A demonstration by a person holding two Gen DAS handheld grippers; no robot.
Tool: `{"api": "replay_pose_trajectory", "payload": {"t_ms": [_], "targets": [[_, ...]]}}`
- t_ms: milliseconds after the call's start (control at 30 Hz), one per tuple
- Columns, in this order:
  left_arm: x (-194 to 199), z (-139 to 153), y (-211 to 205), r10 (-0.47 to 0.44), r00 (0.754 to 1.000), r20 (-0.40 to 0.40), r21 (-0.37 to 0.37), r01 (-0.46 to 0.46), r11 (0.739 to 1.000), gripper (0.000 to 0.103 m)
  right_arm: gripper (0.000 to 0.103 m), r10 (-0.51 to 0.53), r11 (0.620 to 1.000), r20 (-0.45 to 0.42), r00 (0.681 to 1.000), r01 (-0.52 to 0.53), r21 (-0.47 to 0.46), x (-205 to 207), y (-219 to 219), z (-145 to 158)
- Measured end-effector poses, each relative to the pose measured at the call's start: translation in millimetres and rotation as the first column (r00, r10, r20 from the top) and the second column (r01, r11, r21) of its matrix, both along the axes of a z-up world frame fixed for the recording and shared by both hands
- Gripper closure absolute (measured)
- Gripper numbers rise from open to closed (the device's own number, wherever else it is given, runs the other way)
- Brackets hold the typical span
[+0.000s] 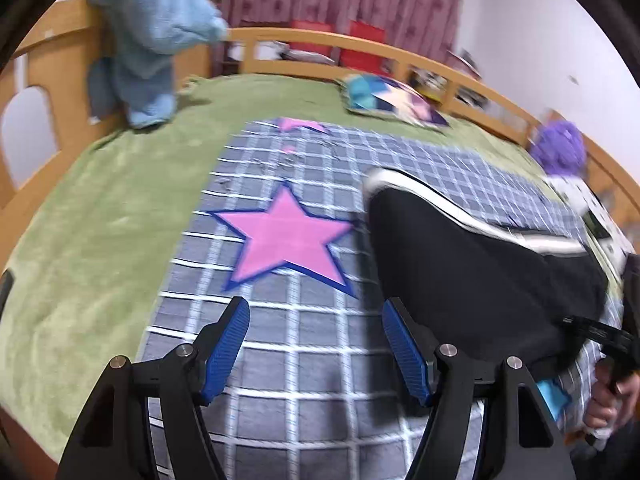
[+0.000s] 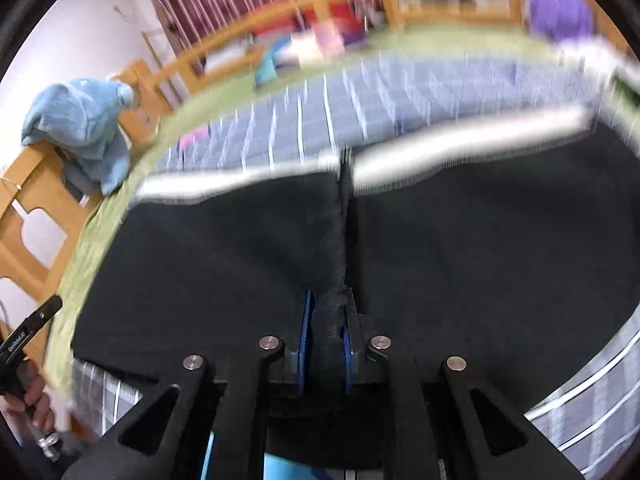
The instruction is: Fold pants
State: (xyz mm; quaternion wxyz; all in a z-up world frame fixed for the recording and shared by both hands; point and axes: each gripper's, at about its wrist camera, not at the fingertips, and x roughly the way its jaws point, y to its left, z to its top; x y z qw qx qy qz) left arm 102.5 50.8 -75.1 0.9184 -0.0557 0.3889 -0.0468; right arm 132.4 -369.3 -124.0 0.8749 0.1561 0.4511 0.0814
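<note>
The black pants with a white band along one edge are lifted above the grey checked blanket at the right of the left wrist view. My left gripper is open and empty over the blanket, just left of the pants. My right gripper is shut on a bunched fold of the black pants, which spread out wide in front of it with the white band at the far edge. The right wrist view is blurred by motion.
The blanket has a pink star and lies on a green bedspread. A wooden bed rail runs around the far side. A light blue garment hangs on the rail. A patchwork cushion and purple plush lie at the far right.
</note>
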Motion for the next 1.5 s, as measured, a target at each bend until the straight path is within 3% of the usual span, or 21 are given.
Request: {"api": "replay_pose_trajectory", "payload": {"t_ms": [67,133,200,233,300,400,533,633,867,1133,1167,1200,1233,1300,1433,1500], "targets": [[-4,1,-9,-0.06,0.998,-0.003,-0.005,0.06,0.998,0.036,0.081,0.028,0.999,-0.052,0.998,-0.026,0.036,-1,0,-16],[-11,2,-14,-0.102,0.995,0.001,-0.01,0.102,0.995,0.035,0.074,0.042,0.999,-0.023,0.999,-0.041,0.024,-8,0,-10],[-15,-1,-16,-0.109,0.994,0.001,0.007,0.109,0.994,0.032,0.052,0.046,0.998,-0.003,0.999,-0.045,0.043,-18,-6,-4],[-18,-3,-17,-0.106,0.994,0.002,0.024,0.106,0.994,0.032,0.05,0.043,0.997,0.011,0.999,-0.043,0.07,-22,-9,1],[-22,-8,-15,-0.088,0.996,-0.004,0.051,0.088,0.995,0.032,0.05,0.056,0.992,0.016,0.998,-0.057,0.114,-26,-11,7],[-23,-14,-7,-0.07,0.997,-0.022,0.032,0.071,0.997,0.032,0.049,0.116,0.981,0.007,0.993,-0.115,0.153,-38,-17,10],[-24,-14,-5,-0.09,0.996,-0.025,0.007,0.091,0.996,0.032,0.05,0.166,0.986,-0.023,0.986,-0.165,0.021,-43,2,5],[-25,-15,-11,-0.155,0.987,-0.035,-0.011,0.155,0.988,0.032,0.049,0.146,0.989,-0.038,0.989,-0.145,0.011,-39,5,-3],[-34,-31,-42,-0.27,0.96,-0.076,0.123,0.278,0.953,0.032,0.049,0.1,0.993,-0.023,0.995,-0.099,0.063,-29,-7,1],[-20,-39,-64,-0.122,0.992,0.015,0.226,0.115,0.967,0.034,0.049,0.108,0.994,-0.032,0.994,-0.107,0.026,-31,5,-1],[-20,-39,-65,-0.119,0.993,0.022,0.242,0.11,0.964,0.042,0.049,0.109,0.994,-0.035,0.993,-0.109,0.021,-30,6,-1],[-21,-39,-61,-0.116,0.993,0.031,0.236,0.106,0.966,0.054,0.049,0.109,0.994,-0.036,0.993,-0.108,0.021,-30,6,0],[-22,-38,-56,-0.109,0.994,0.031,0.209,0.101,0.973,0.058,0.049,0.109,0.994,-0.036,0.993,-0.108,0.028,-30,6,1],[-22,-42,-34,-0.076,0.997,-0.002,0.098,0.076,0.992,0.07,0.049,0.113,0.992,-0.036,0.993,-0.111,0.058,-30,4,2],[-17,-65,5,-0.061,0.994,-0.093,-0.077,0.054,0.996,0.07,0.048,0.133,0.988,-0.039,0.99,-0.13,0.088,-29,6,-2],[-20,-66,4,-0.066,0.995,-0.078,-0.076,0.06,0.995,0.068,0.048,0.145,0.985,-0.052,0.988,-0.138,0.107,-26,8,-6]]}}
